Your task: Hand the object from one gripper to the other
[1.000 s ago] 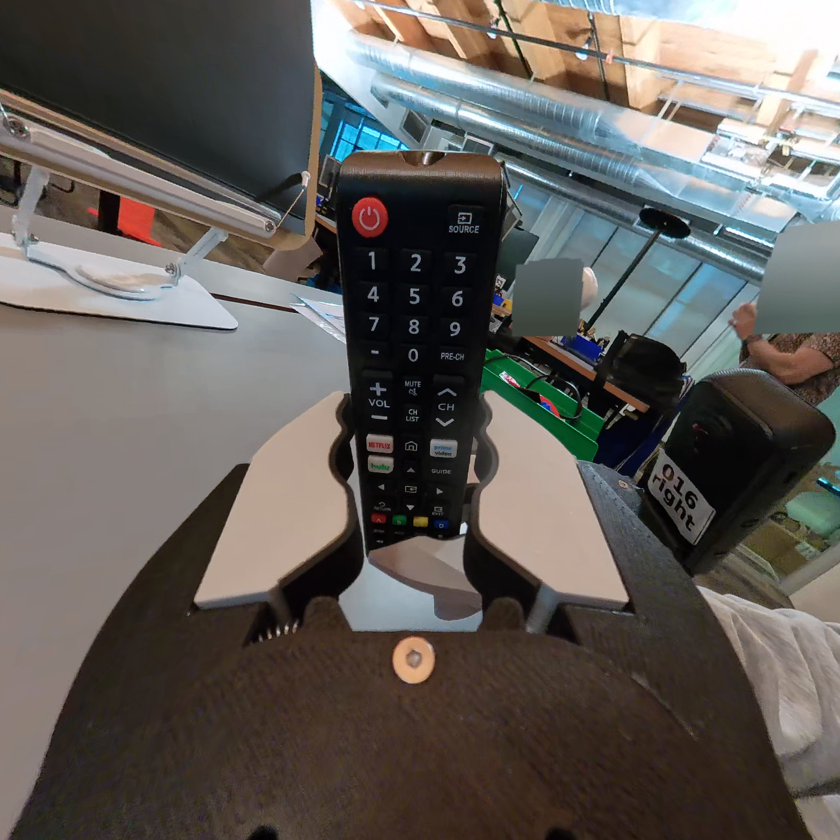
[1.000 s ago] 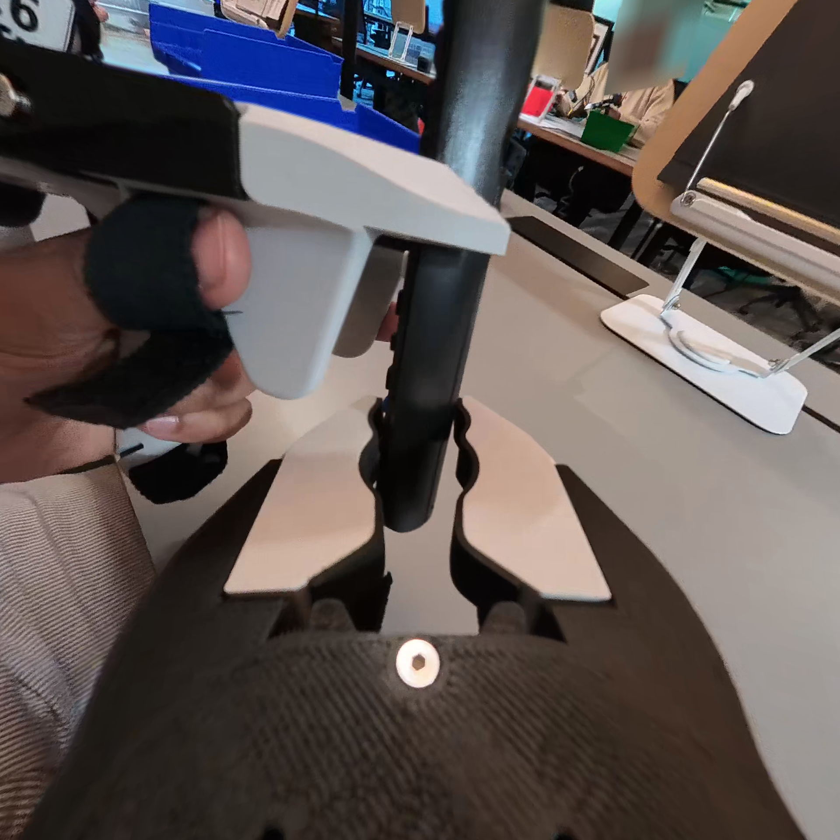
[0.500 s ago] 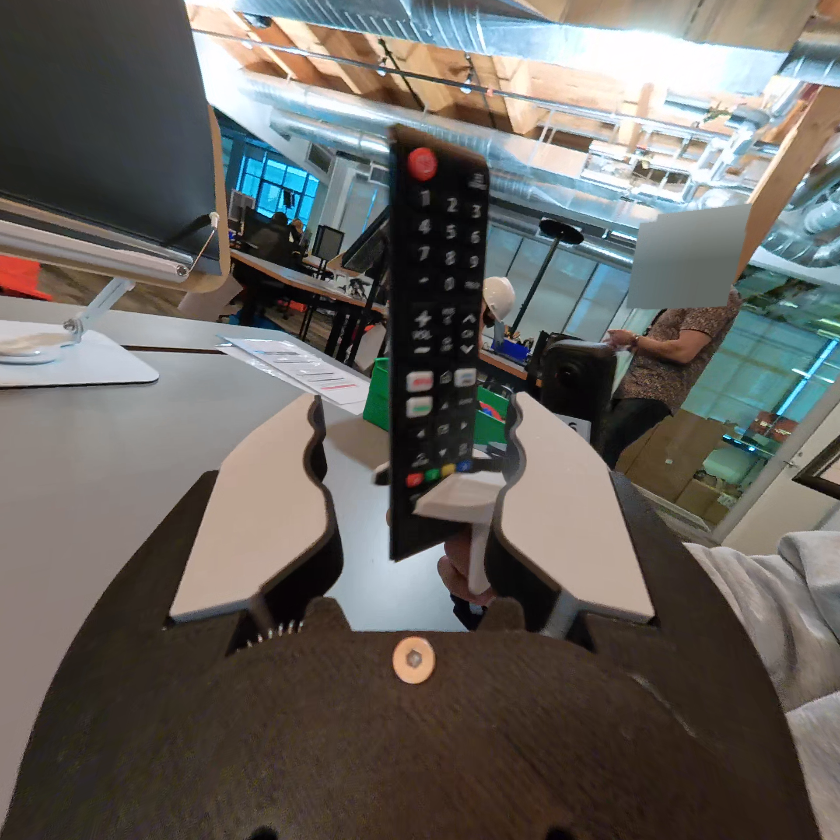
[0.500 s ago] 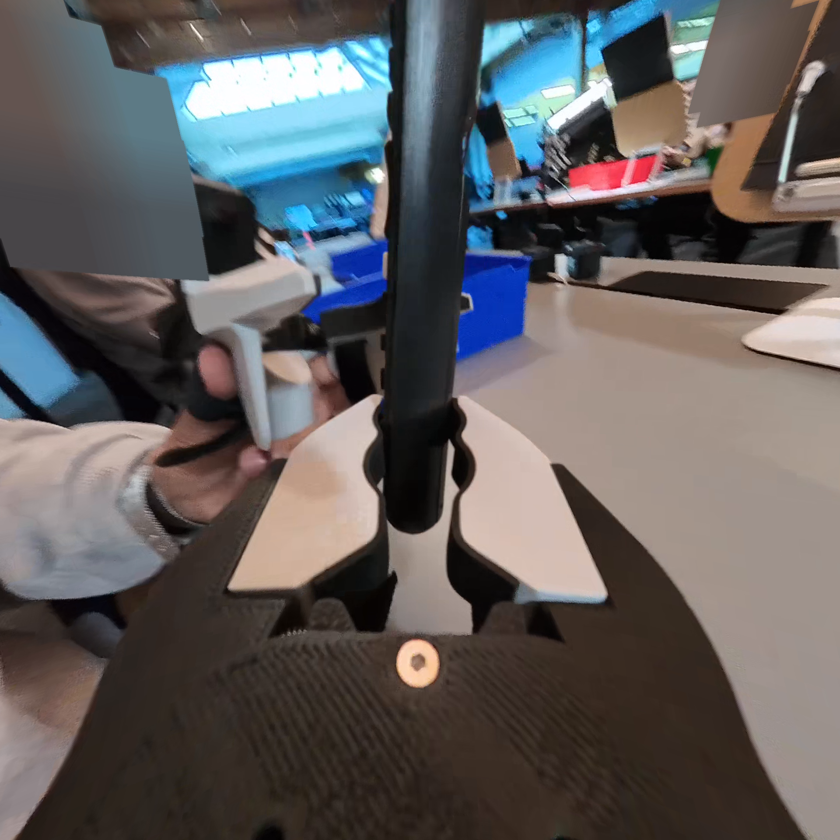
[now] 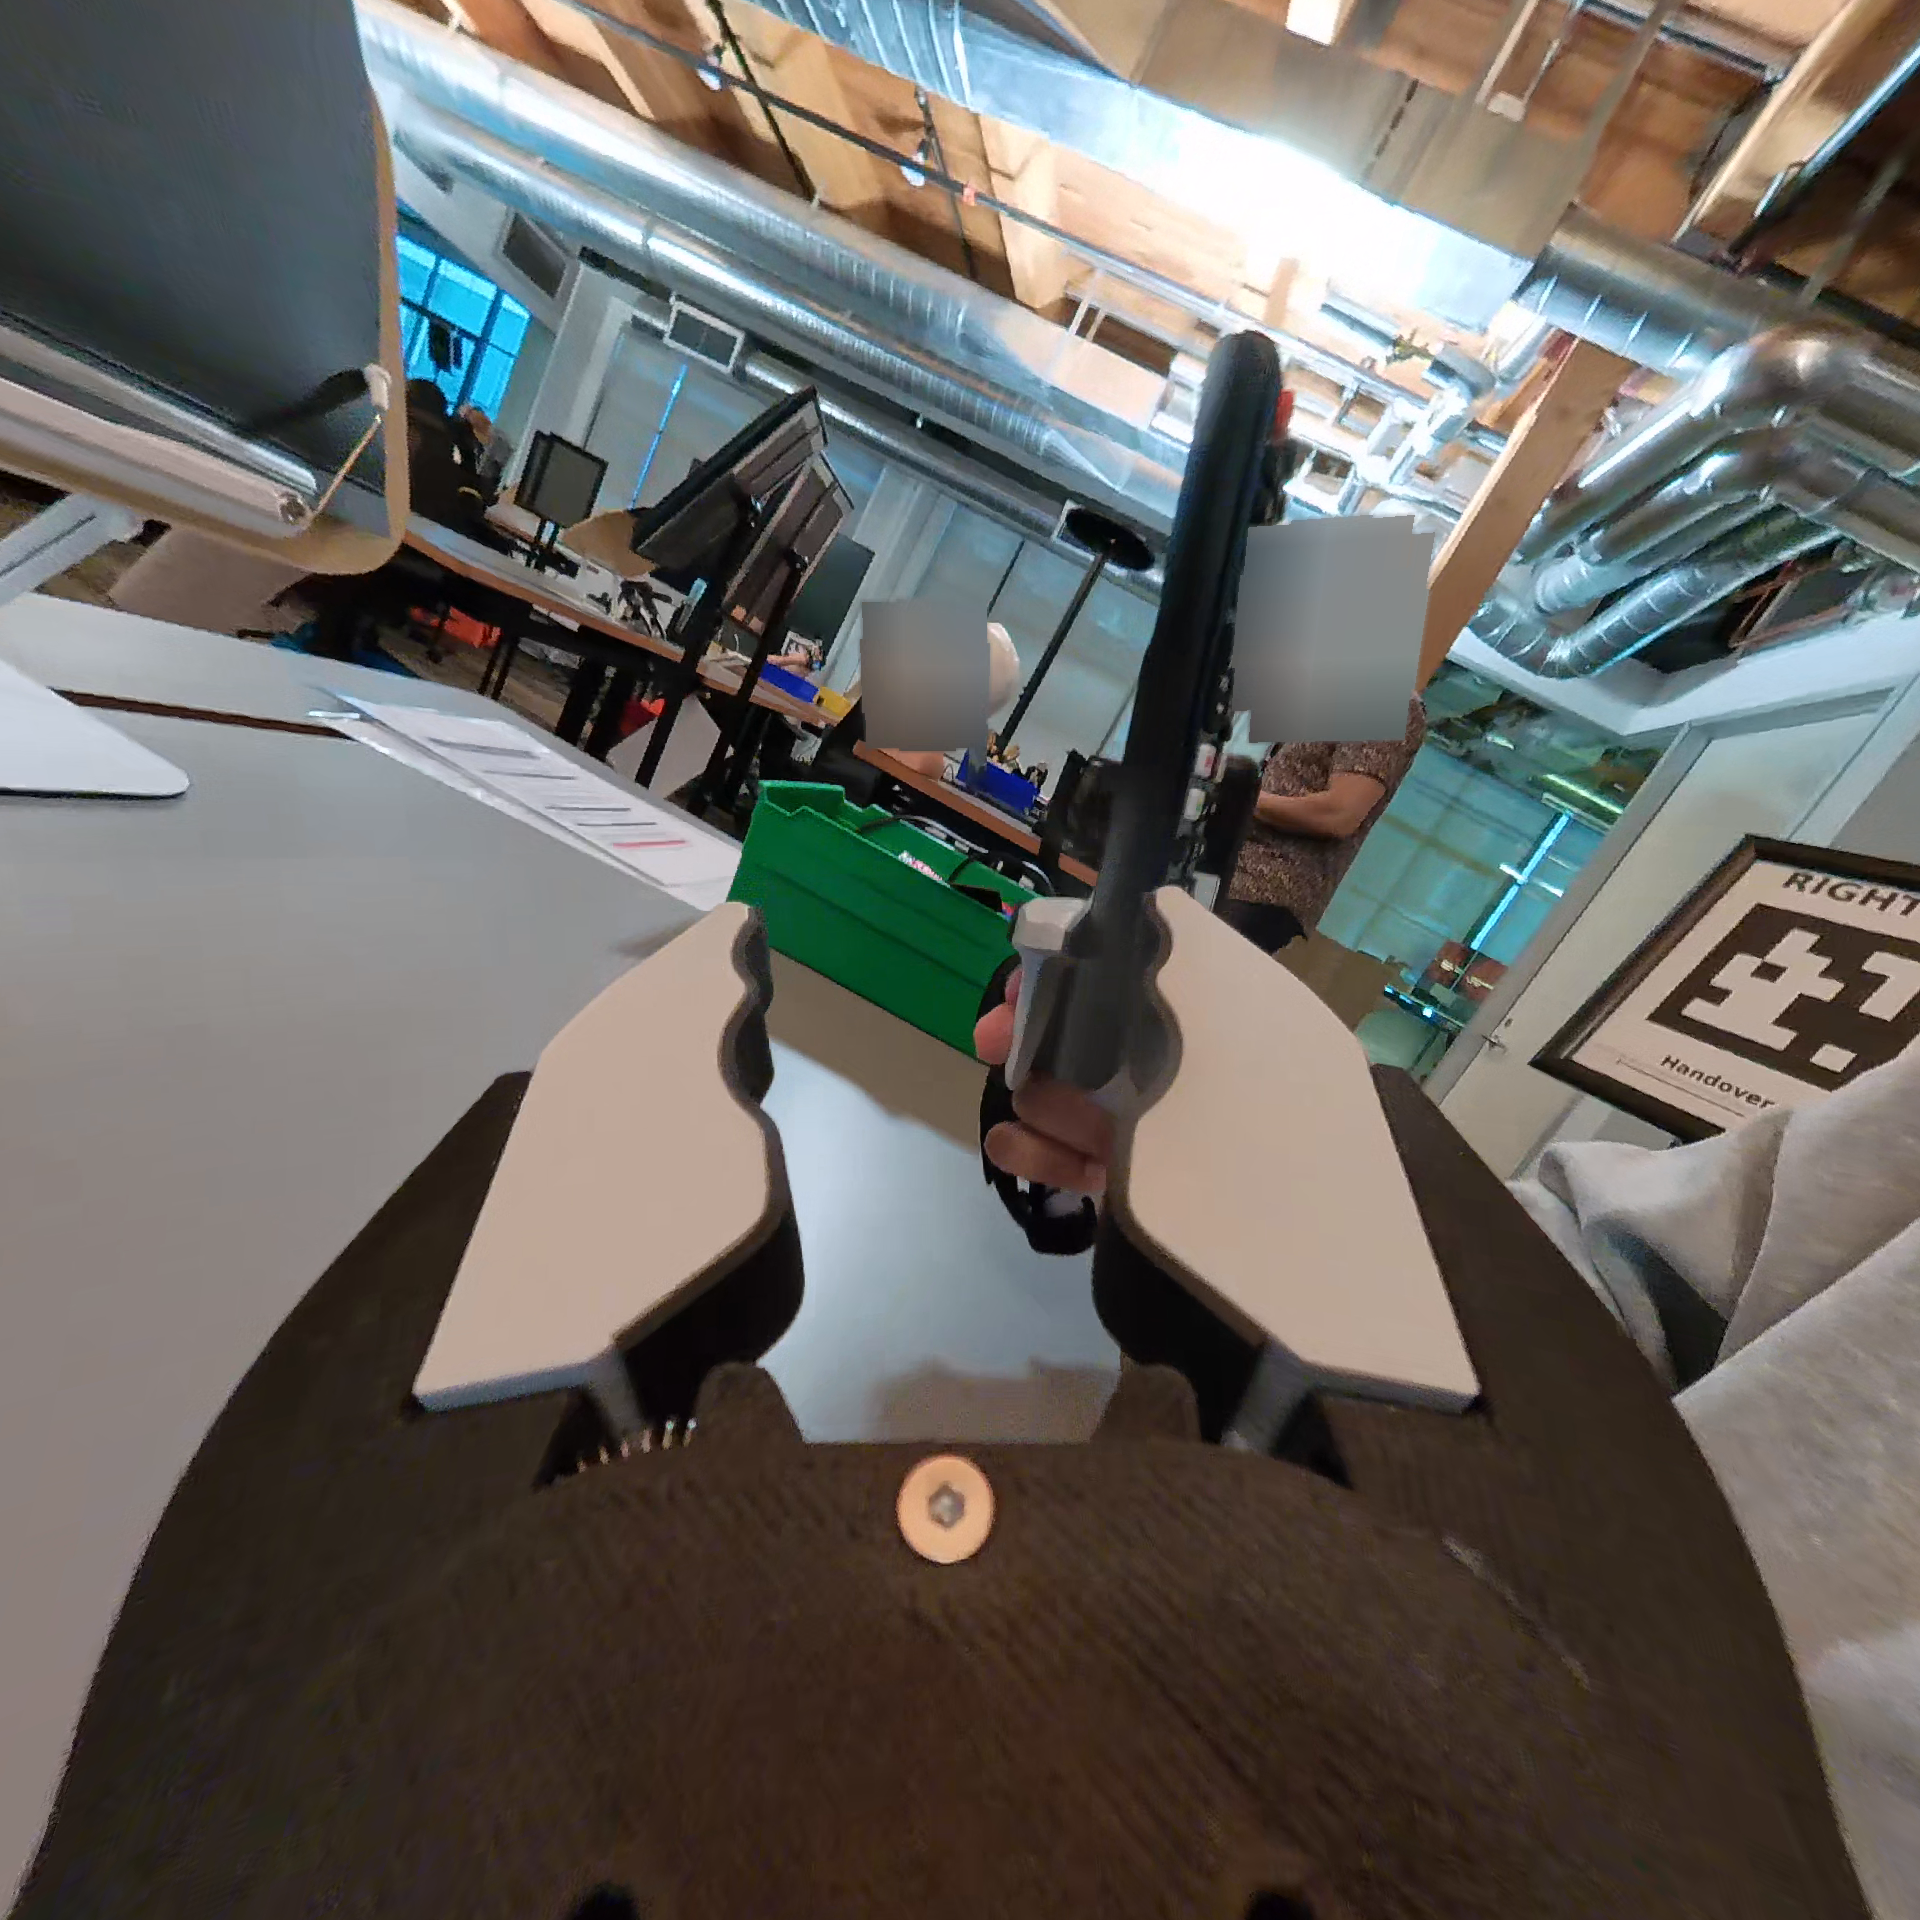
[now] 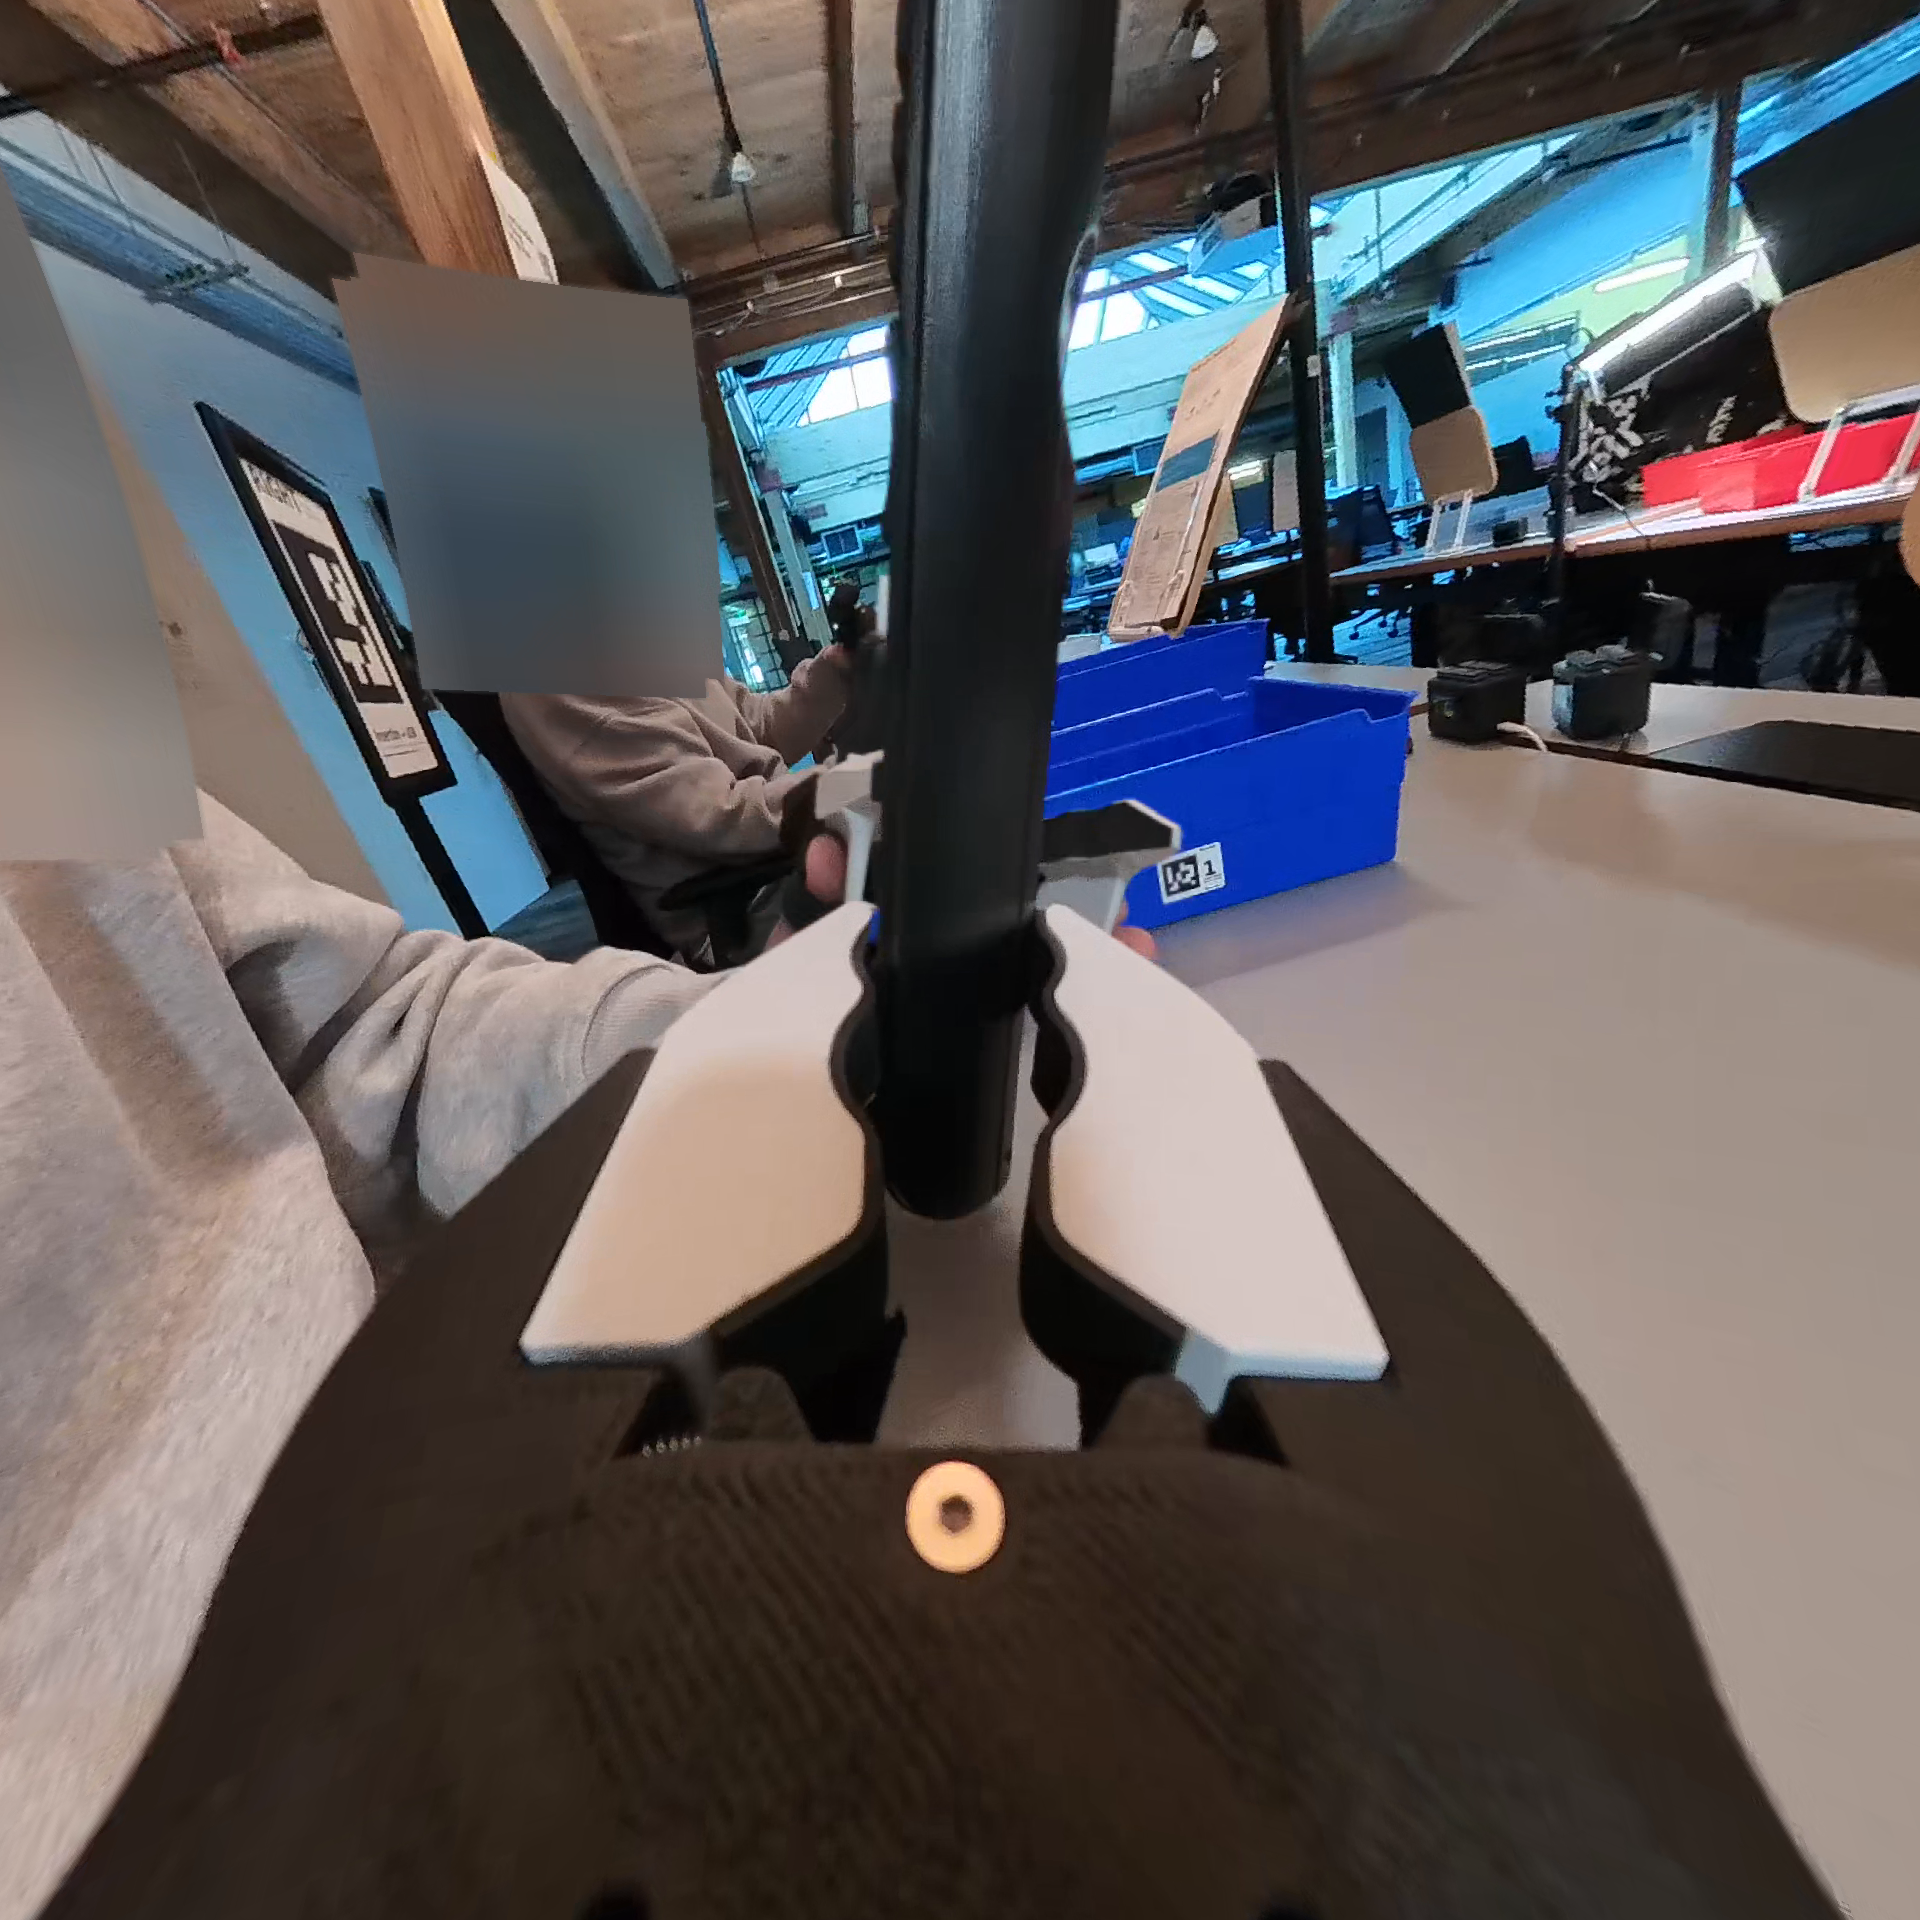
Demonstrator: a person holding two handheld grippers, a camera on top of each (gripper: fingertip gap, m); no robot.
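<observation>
A black remote control (image 6: 977, 520) stands upright in my right gripper (image 6: 956, 935), which is shut on its lower end. In the left wrist view the remote (image 5: 1195, 623) shows edge-on, ahead and to the right, with one grey finger (image 5: 1039, 987) of the right gripper and a hand below it. My left gripper (image 5: 951, 935) is open and empty, clear of the remote. Its fingers (image 6: 1101, 842) show behind the remote in the right wrist view.
A grey table (image 5: 260, 987) lies below both grippers. On or by it are a green bin (image 5: 873, 914), a blue bin (image 6: 1247, 790), a paper sheet (image 5: 540, 779) and a white monitor base (image 5: 62, 748). A framed marker sign (image 5: 1787, 987) stands to the right. The gap from one gripper's tips to the other's is roughly 7 cm.
My left gripper opened and let go of the remote, then drew back. My right gripper stays shut on the remote and has carried it away and turned it edge-on to the left view.
</observation>
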